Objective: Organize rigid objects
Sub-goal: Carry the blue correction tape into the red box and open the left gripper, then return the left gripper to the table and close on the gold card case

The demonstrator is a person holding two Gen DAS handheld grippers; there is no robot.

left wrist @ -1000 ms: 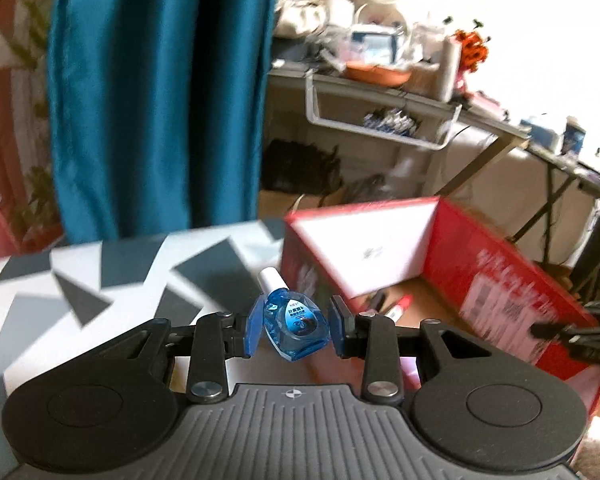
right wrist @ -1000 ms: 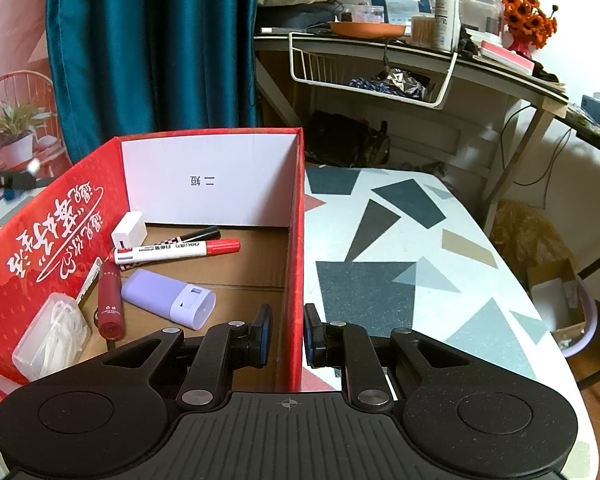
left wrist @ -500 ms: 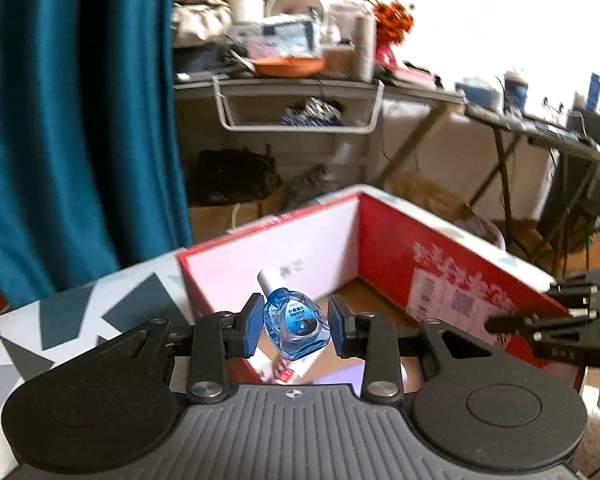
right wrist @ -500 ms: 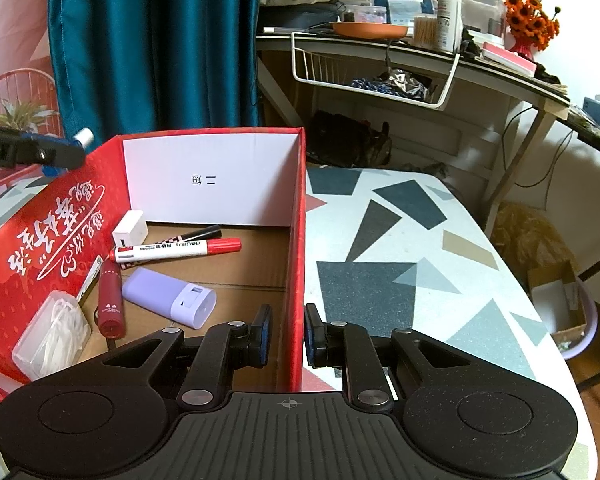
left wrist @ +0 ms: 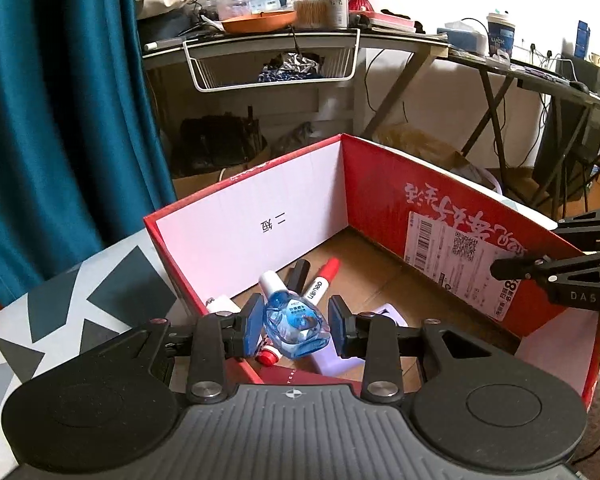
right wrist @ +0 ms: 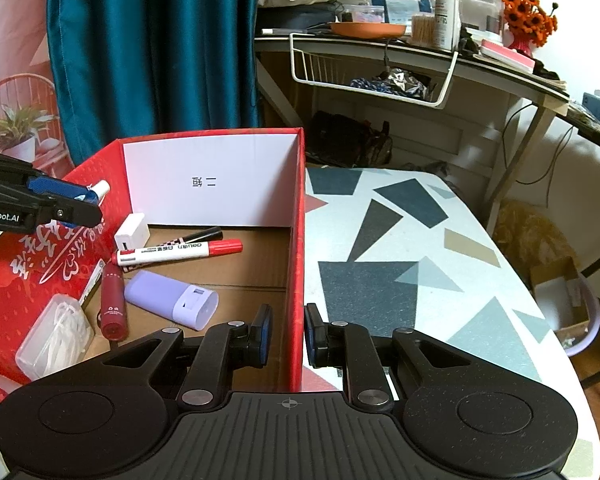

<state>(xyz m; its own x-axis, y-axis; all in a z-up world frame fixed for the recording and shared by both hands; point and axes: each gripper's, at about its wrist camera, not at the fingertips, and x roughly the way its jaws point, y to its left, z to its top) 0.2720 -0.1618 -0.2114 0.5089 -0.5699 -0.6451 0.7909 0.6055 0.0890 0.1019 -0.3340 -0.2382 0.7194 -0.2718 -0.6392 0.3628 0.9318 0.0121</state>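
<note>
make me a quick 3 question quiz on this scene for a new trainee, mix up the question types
1. True or false: the left gripper is empty.
2. Multiple choice: what do the right gripper's fingers straddle? A) the red marker B) the side wall of the red box C) the lilac case
3. Short answer: which item in the box lies closest to the right gripper?

Key
1. False. It grips a small blue bottle with a white cap, held above the red box.
2. B. The fingers sit on either side of the box's side wall; the red marker lies inside, untouched.
3. The lilac case.
</note>
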